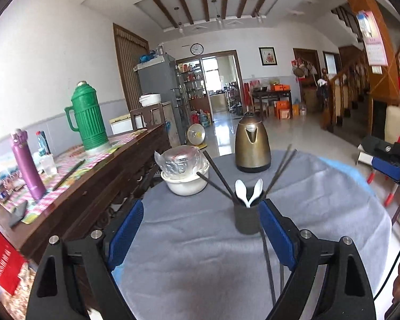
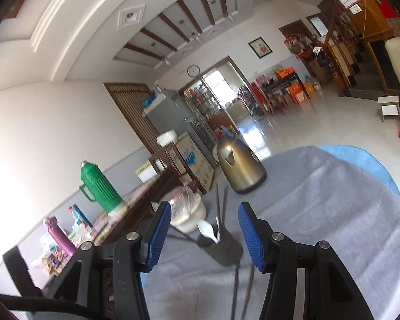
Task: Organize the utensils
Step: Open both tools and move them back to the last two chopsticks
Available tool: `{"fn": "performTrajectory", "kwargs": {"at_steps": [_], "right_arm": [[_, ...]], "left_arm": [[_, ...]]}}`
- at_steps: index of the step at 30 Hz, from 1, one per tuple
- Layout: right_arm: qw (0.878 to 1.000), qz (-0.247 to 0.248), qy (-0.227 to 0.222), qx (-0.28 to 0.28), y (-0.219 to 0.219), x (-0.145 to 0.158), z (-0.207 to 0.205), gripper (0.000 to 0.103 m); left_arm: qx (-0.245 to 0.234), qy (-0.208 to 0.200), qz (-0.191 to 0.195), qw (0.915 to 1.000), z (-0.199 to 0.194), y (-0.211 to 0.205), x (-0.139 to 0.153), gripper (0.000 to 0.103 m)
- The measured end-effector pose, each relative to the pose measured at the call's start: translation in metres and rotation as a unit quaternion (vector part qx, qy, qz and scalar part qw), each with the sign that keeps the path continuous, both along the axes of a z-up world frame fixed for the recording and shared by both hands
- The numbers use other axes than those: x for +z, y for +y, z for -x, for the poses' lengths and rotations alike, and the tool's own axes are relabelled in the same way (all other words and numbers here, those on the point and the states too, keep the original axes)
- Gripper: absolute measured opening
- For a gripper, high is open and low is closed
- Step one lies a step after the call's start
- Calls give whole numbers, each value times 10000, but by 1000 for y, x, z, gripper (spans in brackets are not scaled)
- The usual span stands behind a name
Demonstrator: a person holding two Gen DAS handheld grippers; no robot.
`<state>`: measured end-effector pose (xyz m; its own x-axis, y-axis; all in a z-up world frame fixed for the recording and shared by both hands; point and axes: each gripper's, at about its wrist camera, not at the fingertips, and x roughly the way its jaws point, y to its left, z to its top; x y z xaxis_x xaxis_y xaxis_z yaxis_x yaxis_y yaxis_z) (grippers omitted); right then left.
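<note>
I'm seeing the black holder cup [image 1: 246, 220] standing upright on the grey-clothed table [image 1: 189, 253], w/ two white spoons [image 1: 249, 190] and dark chopsticks [image 1: 218, 180] poking out of it. Left tool [image 1: 200, 233] is sitting wide apart, nothing btwn its pads; cup is just beside the right-hand pad. Right tool [image 2: 204, 233] is also apart, empty, cup [image 2: 221, 248] ahead btwn its fingers. Two more chopsticks [image 1: 269, 266] are lying on the cloth in front of the cup. No legible writing on the gold kettle [image 1: 252, 146]; red banner [image 1: 2, 262] text too blurred to read.

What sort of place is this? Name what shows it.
Most likely the dining or living room of a home: a cloth-covered table with a kettle, a fridge, a staircase.
</note>
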<state>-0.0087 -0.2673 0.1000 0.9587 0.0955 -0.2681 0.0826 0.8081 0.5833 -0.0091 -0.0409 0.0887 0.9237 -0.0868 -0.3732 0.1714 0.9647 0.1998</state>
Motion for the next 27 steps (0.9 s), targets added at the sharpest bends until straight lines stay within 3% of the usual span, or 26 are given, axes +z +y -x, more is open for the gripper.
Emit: {"fn": "performTrajectory", "kwargs": {"at_steps": [7,17,23,27], "right_arm": [[9989,2,346,301,5,-20,20,57],[9976,120,473,490,-1,-51,8,57],[9975,475,413,329,-27,-59,16,57],[9963,799,306,96,-51,-55,33,57]], "left_arm": [[149,-180,-398,9989,36,-9,6,88],[237,-283,-756,9965,34,-54,18,88],[-224,-28,-516,9984,36,-100,50,88],[-711,-82,-118,9974,54,-133,103,88]]}}
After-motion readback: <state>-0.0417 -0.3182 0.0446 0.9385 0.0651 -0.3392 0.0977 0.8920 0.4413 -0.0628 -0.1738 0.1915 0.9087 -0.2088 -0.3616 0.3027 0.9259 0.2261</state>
